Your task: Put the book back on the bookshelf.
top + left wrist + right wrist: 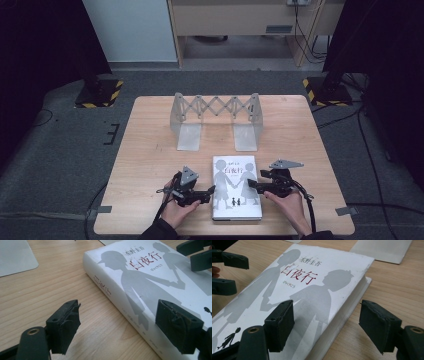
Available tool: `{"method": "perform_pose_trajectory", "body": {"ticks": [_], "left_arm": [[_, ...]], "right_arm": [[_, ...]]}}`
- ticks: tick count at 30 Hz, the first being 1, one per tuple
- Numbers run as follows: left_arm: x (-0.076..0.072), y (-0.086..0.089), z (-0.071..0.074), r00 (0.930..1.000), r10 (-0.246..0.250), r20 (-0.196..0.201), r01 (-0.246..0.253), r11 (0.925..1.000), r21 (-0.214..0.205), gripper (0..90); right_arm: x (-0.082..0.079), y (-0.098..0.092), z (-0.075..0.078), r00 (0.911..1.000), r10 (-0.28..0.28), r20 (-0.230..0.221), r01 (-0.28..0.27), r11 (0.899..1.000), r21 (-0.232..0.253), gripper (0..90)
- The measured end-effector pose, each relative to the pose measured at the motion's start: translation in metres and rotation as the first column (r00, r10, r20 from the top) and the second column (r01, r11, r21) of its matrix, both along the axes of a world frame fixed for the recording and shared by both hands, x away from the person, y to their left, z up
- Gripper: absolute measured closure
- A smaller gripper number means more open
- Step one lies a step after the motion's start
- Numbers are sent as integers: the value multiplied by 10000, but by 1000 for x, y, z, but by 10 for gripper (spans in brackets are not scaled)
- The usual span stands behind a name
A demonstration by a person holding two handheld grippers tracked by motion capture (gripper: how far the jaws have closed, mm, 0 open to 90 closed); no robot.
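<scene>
Wooden table (150, 150) at frame center, w/ grey metal expandable bookend rack (216, 120) standing at its 12 o'clock end. Two yellow-black striped stand bases (99, 93) on grey carpet at 10 & 2 o'clock.

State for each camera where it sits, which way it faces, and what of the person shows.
High view: above the person's side, looking forward and down on the table; forearms, hands, both grippers show.
Left gripper view: rides the left gripper, facing the book spine; its jaws show.
Right gripper view: rides the right gripper, facing the book's page edge; its jaws show.
Shared: the book.
</scene>
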State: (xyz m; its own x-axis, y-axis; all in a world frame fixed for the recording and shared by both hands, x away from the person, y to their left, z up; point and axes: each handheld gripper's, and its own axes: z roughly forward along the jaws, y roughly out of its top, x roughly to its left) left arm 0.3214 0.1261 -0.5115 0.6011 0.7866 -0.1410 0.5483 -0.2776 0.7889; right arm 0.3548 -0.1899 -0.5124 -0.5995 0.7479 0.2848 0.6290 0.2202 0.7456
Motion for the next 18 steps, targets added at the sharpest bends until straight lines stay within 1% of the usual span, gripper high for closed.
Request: {"method": "perform_pose_trajectory", "body": {"ticks": [1, 6, 7, 8, 9, 11, 18], "left_arm": [[-1, -2, -1, 10000, -93, 22, 93, 10000, -8, 192], [-1, -4, -1, 9999, -126, 35, 126, 9999, -10, 190], [-1, -5, -1, 9999, -156, 73, 155, 9999, 52, 186], [-1, -5, -1, 9999, -156, 73, 155, 9999, 52, 182], [-2, -7, -1, 9996, -215, 173, 213, 9997, 88, 180], [-2, -9, -2, 9993, -269, 250, 267, 9996, 97, 175], [-2, -12, -3, 9987, -288, 420, 283, 9995, 127, 136]], "right_arm": [[0, 1, 0, 10000, 14, 3, -14, 10000, 58, 283], [0, 3, -2, 10000, 94, -26, -93, 9999, 136, 290], [0, 3, -4, 9999, 102, -83, -99, 9996, 283, 293], [0, 3, -5, 10000, 75, -33, -73, 9993, 377, 296], [0, 4, -6, 10000, 55, -68, -51, 9989, 458, 295], [0, 4, -7, 9997, 22, -249, -5, 9978, 660, 293], [1, 9, -9, 9998, 93, -177, -79, 9968, 794, 283]]}}
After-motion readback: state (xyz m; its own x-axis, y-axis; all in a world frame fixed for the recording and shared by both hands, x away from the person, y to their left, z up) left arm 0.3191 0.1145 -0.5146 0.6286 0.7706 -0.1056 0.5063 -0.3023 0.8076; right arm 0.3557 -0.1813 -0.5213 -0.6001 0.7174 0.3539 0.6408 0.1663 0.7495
